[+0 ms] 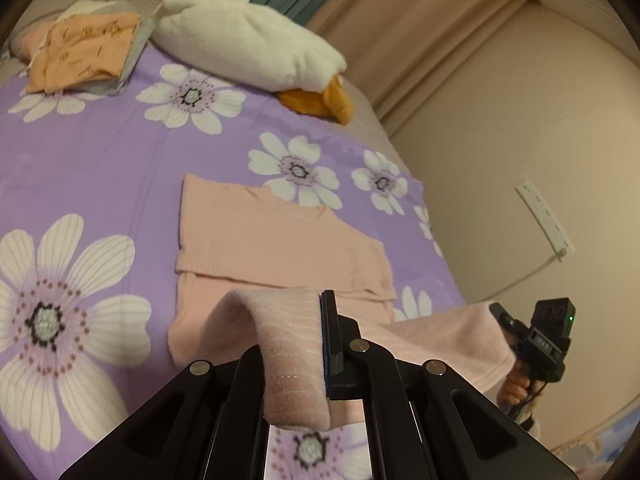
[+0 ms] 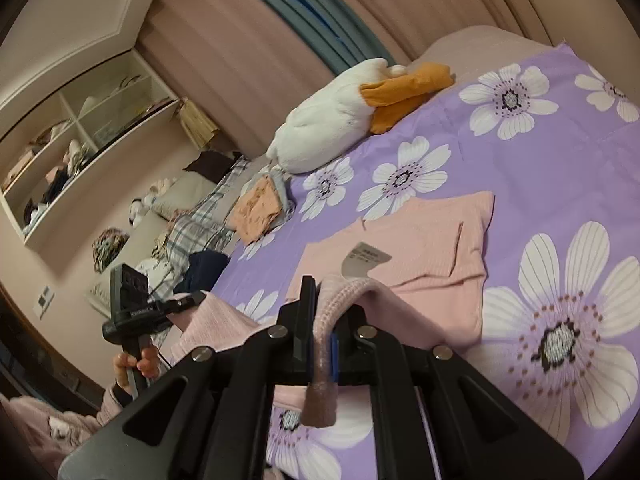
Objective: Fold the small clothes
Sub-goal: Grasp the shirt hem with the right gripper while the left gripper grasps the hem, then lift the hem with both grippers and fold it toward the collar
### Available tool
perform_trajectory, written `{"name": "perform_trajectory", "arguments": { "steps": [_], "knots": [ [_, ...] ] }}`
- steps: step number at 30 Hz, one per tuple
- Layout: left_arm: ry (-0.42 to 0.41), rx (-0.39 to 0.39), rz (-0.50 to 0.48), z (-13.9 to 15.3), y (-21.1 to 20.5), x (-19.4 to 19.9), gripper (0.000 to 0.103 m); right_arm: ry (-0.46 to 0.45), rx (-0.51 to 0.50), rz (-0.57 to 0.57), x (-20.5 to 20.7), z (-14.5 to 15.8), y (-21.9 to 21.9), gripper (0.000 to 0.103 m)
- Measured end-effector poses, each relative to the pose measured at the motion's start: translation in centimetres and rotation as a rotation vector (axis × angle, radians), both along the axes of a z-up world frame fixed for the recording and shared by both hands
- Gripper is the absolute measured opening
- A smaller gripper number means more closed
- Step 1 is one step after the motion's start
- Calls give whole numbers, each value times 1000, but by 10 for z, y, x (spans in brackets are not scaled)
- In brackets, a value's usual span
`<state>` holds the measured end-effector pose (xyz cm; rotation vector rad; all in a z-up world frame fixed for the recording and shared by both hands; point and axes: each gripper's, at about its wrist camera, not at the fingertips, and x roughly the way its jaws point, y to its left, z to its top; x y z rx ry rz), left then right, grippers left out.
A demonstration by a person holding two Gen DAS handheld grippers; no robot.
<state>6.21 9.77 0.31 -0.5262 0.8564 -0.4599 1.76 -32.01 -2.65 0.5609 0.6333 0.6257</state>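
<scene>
Pink garment (image 1: 280,240) hem pinched in both closed tongs, left (image 1: 316,344) and right (image 2: 320,344); uneven pulling could skew the fold.

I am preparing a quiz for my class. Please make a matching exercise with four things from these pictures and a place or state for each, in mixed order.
Things:
1. pink garment
2. plush duck
3. orange patterned cloth
4. white label

Places or states:
a. lies on the pink garment
b. rests at the far edge of the purple flowered cover, orange beak toward the wall
c. near edge lifted by both the left claw and the right claw
d. folded, on top of a small pile

Pairs: 1-c, 2-b, 3-d, 4-a
</scene>
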Motion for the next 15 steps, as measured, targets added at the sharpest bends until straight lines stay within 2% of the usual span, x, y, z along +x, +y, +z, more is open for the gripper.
{"name": "perform_trajectory", "arguments": {
  "steps": [5, 11, 15],
  "knots": [
    [53, -1, 30, -18, 2, 40, 1, 42, 0, -45, 40, -9, -8, 8],
    [125, -42, 66, -39, 9, 80, 1, 127, -2, -94, 89, -28, -16, 9],
    [161, -28, 84, -49, 11, 105, 1, 179, -14, -119, 114, -44, -19, 9]
  ]
}}
